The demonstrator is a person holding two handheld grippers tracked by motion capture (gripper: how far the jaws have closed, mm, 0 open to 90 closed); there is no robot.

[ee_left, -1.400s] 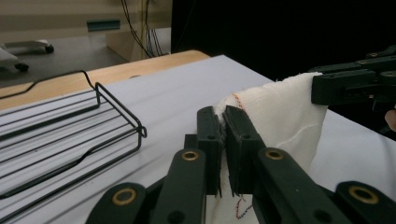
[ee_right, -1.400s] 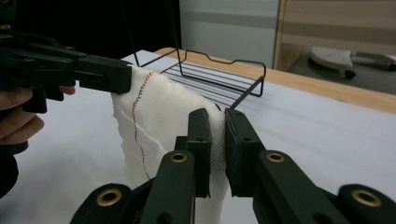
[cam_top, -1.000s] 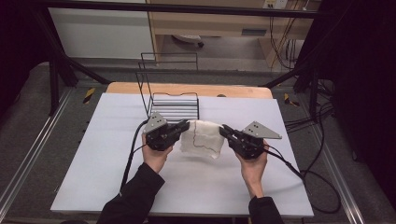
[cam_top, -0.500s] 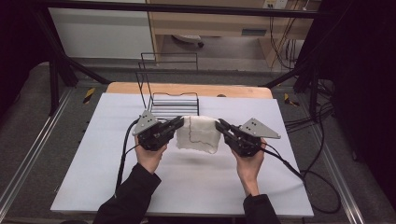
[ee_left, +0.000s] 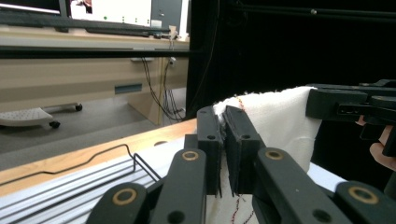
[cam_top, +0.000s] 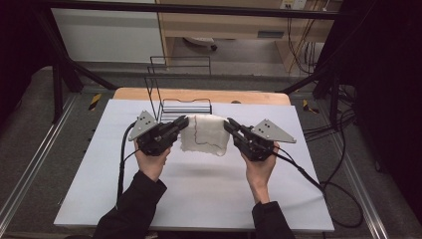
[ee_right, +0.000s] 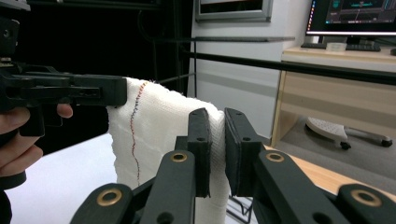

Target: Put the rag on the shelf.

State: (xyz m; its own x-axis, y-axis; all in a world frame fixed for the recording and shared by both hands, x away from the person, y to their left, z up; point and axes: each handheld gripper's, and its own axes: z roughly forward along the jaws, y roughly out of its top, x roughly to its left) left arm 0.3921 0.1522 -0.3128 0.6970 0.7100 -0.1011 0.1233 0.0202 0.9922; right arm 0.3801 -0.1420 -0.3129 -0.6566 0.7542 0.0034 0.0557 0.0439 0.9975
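A white cloth [cam_top: 204,134] with a thin red stitched line hangs in the air between both grippers, above the white table [cam_top: 199,194]. My left gripper [cam_top: 182,122] is shut on the cloth's left top corner; in the left gripper view that gripper [ee_left: 224,122] pinches the cloth [ee_left: 275,116] between its jaws. My right gripper [cam_top: 230,124] is shut on the right top corner; in the right gripper view that gripper [ee_right: 215,122] clamps the cloth [ee_right: 149,135], with the other gripper holding the far corner at the left.
A black wire rack [cam_top: 174,94] stands just behind the cloth, at the table's far edge, on a wooden board [cam_top: 199,94]. Cables [cam_top: 318,184] trail from both grippers across the table. A metal frame surrounds the table.
Both hands have lifted the cloth off the table and carried it slightly away from the person. The cloth now hangs stretched between the grippers instead of resting bunched on the surface.
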